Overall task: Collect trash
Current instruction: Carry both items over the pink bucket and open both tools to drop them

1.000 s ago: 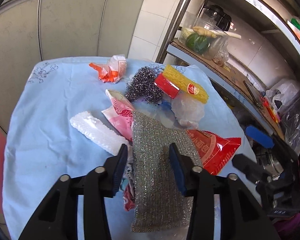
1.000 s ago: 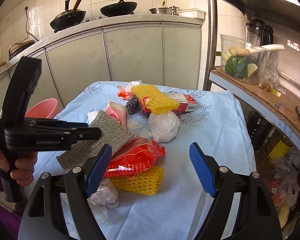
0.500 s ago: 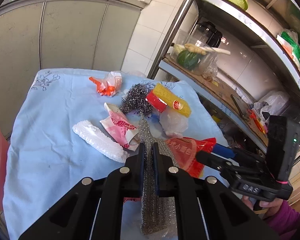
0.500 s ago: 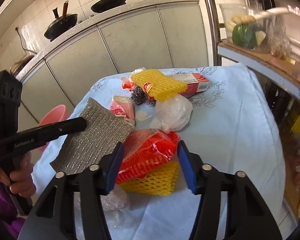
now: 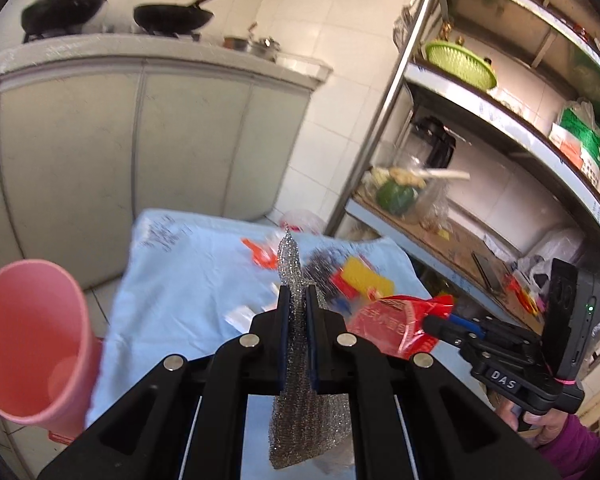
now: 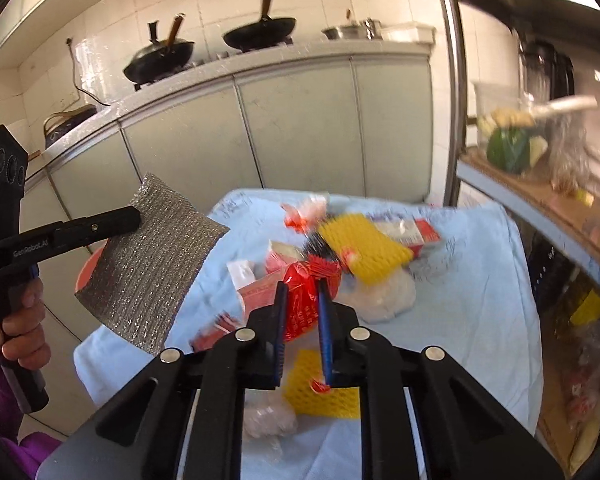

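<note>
At far left, a pink bin [image 5: 28, 344] stands beside the counter [image 5: 188, 280], which is covered with a light blue cloth. The left tongs [image 5: 296, 300] are closed on a silver mesh scouring cloth [image 5: 300, 412], which is held clear of the counter with its lower part hanging below the jaws. To the right, the right tongs [image 6: 302, 300] are nearly closed and pinch a red plastic wrapper [image 6: 300, 304], lifted above a yellow foam net [image 6: 320, 396] on the counter; further trash, including a second yellow foam net [image 6: 364, 248] and a white plastic bag [image 6: 384, 292], lies in a pile farther back.
</note>
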{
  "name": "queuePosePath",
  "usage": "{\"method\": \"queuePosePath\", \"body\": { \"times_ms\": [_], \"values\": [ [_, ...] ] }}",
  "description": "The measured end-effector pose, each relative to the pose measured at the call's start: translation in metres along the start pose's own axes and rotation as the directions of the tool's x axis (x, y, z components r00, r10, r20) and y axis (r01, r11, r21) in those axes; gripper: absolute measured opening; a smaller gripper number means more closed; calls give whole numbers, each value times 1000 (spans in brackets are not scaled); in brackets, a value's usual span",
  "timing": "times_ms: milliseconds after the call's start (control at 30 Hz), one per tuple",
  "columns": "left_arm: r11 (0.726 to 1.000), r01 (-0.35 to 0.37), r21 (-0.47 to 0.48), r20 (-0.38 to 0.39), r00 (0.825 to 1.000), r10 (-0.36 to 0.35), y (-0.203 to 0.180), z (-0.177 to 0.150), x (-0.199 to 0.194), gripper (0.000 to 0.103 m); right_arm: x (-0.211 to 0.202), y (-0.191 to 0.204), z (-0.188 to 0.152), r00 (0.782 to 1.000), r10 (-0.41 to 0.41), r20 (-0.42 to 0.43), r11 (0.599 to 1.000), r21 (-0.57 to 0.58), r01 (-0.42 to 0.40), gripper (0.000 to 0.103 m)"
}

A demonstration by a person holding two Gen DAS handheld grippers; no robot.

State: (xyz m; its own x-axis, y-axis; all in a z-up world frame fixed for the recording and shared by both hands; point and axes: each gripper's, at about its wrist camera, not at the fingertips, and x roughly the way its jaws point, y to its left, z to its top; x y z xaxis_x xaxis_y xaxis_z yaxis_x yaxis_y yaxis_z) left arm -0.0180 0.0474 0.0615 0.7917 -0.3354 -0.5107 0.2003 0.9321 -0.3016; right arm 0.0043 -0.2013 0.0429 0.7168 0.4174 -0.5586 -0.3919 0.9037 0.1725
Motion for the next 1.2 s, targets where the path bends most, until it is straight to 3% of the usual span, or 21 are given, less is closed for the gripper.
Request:
{"method": "queuePosePath", "body": {
  "times_ms": [167, 267, 467, 767, 1000, 1200],
  "values": [
    [993, -109, -44, 93, 989, 113, 30, 12, -42, 7, 4, 33, 25, 997, 62, 36, 996, -66, -60, 14],
    [979, -184, -86, 138, 971, 195, 56, 17, -70, 7, 15, 61, 39, 992, 121, 45, 987, -116, -115, 14],
    [924, -358, -138, 166, 911, 378, 109, 15, -106, 7, 51, 127, 57, 972, 236, 15, 954, -194, -228, 14],
    [810, -560, -173, 111, 806, 581, 172, -8, -104, 7, 109, 209, 53, 946, 303, -113, 897, -302, -323, 14],
    [771, -604, -202, -6, 788, 615, 219, -28, -82, 7, 151, 244, 40, 932, 298, -206, 878, -324, -353, 14],
    [767, -616, -180, -74, 786, 614, 223, -41, -62, 7, 178, 249, 28, 924, 263, -276, 890, -302, -343, 14]
  ]
}}
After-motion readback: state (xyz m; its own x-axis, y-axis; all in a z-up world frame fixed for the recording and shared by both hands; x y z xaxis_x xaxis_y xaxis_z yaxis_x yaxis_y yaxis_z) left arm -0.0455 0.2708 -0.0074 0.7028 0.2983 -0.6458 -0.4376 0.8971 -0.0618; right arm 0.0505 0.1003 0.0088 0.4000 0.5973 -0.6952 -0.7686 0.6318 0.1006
